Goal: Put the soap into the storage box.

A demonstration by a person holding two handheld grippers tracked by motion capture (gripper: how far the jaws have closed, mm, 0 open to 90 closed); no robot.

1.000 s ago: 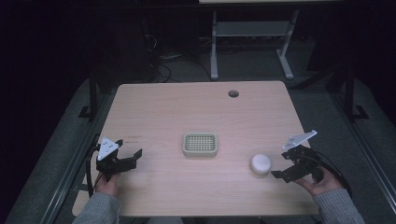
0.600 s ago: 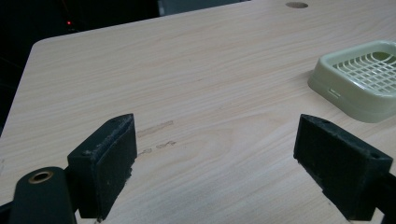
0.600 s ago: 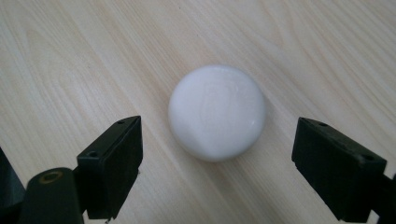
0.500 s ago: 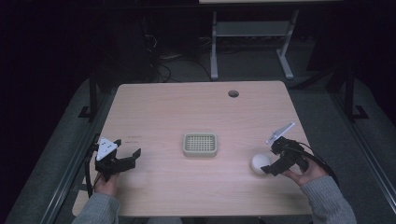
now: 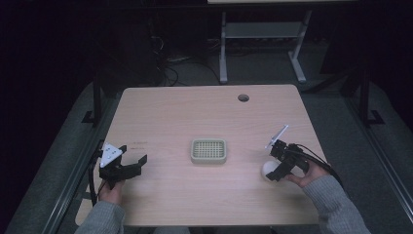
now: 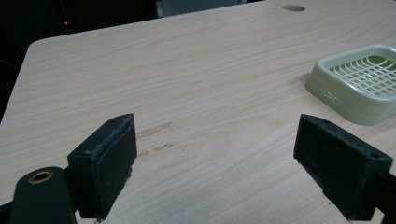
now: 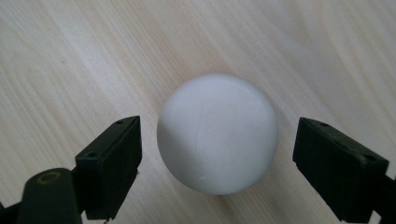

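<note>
The white ball [image 7: 217,133] sits on the table [image 5: 204,117], between the wide-open jaws of the right gripper [image 7: 217,158], not touching. Keep it in the middle and squeeze slowly, because it may roll.

Grey knit sleeves [image 5: 331,204], black two-jaw left tool [image 5: 127,165] and right tool [image 5: 272,168], grey three-cornered plates, black trailing cables
</note>
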